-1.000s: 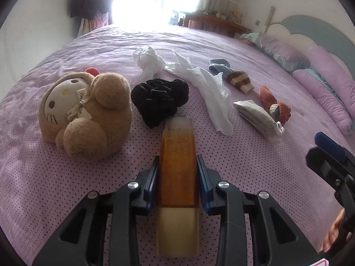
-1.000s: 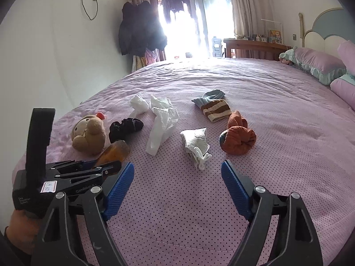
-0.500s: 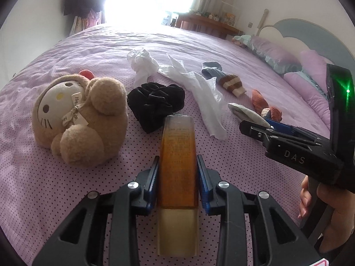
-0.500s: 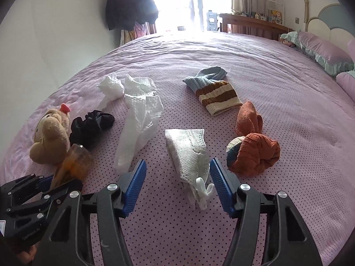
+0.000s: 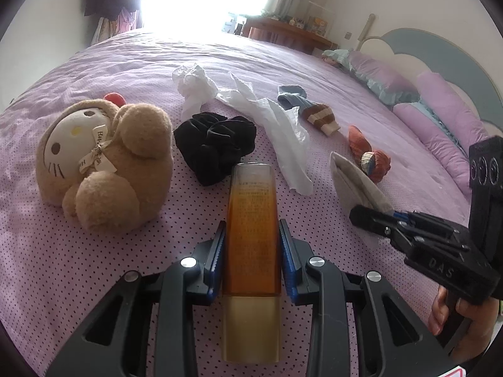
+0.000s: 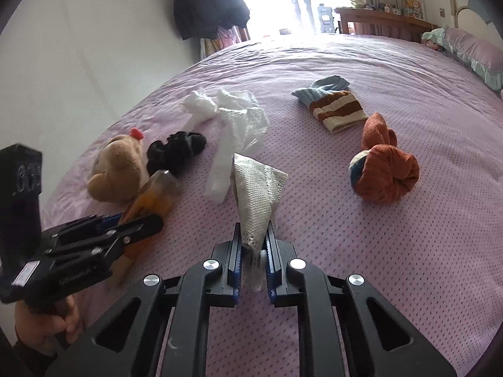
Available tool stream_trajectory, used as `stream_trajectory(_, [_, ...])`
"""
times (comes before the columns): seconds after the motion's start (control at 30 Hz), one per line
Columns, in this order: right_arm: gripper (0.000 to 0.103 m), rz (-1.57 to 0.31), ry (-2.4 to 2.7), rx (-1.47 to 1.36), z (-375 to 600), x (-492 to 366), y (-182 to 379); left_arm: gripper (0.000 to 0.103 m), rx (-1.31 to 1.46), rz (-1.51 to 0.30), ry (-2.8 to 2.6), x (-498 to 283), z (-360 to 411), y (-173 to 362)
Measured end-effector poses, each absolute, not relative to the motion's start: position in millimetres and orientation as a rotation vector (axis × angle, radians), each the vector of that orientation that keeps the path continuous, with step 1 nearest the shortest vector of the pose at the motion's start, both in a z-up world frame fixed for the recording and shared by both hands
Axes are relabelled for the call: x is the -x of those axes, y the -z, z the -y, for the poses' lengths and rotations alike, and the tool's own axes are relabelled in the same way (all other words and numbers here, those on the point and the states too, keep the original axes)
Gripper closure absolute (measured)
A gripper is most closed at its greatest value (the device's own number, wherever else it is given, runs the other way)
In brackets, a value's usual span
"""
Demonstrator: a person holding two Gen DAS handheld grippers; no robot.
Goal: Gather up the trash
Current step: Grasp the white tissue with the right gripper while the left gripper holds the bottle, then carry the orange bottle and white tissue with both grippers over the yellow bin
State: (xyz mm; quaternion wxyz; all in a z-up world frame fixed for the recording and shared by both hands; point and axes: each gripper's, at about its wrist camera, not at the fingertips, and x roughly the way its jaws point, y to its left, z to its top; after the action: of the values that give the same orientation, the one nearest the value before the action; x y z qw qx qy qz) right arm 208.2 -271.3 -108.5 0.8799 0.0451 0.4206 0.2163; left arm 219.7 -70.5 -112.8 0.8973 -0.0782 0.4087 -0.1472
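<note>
My left gripper (image 5: 251, 229) is shut on an amber tube with a pale cap (image 5: 253, 207), held just above the purple bedspread. My right gripper (image 6: 254, 235) is shut on the near end of a white face mask (image 6: 256, 185), its blue pads pressing both sides; the mask stands up folded from the jaws. The left wrist view shows the same mask (image 5: 355, 179) at the right gripper (image 5: 374, 216). A long crumpled white plastic wrapper (image 6: 242, 122) and a balled white tissue (image 5: 193, 84) lie farther back on the bed.
A tan plush toy (image 5: 103, 160) and a black scrunchie (image 5: 217, 144) lie left of the tube. A striped sock (image 6: 336, 106) and a rolled orange sock (image 6: 386, 169) lie to the right. Purple pillows (image 5: 440, 116) line the headboard side.
My right gripper moved forward and down to the face mask and closed on it, lifting its fold. The left gripper kept still with the tube.
</note>
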Motion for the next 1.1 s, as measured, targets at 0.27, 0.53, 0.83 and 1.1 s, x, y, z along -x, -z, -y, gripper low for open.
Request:
stream_trajectory(0.27, [0.090, -0.866, -0.507, -0.196, 289.9, -158.6, 104.1, 0.071, 0.148, -0.856, 0.415, -187.0, 85.2, 110.6])
stream_trajectory(0.53, [0.090, -0.814, -0.443, -0.240, 332.6, -90.3, 85.4, 0.071, 0.123, -0.879, 0.611, -155.5, 133.1, 106.0])
stream_trajectory(0.83, [0.090, -0.785, -0.253, -0.358, 412.4, 4.7, 83.6, 0.071, 0.040, -0.906, 0.856, -112.7, 224.1, 112.1])
stream_trajectory(1.1, [0.090, -0.719, 0.027, -0.437, 474.0, 103.9, 78.7, 0.071, -0.082, -0.948, 1.085, -58.6, 314.3, 123.9])
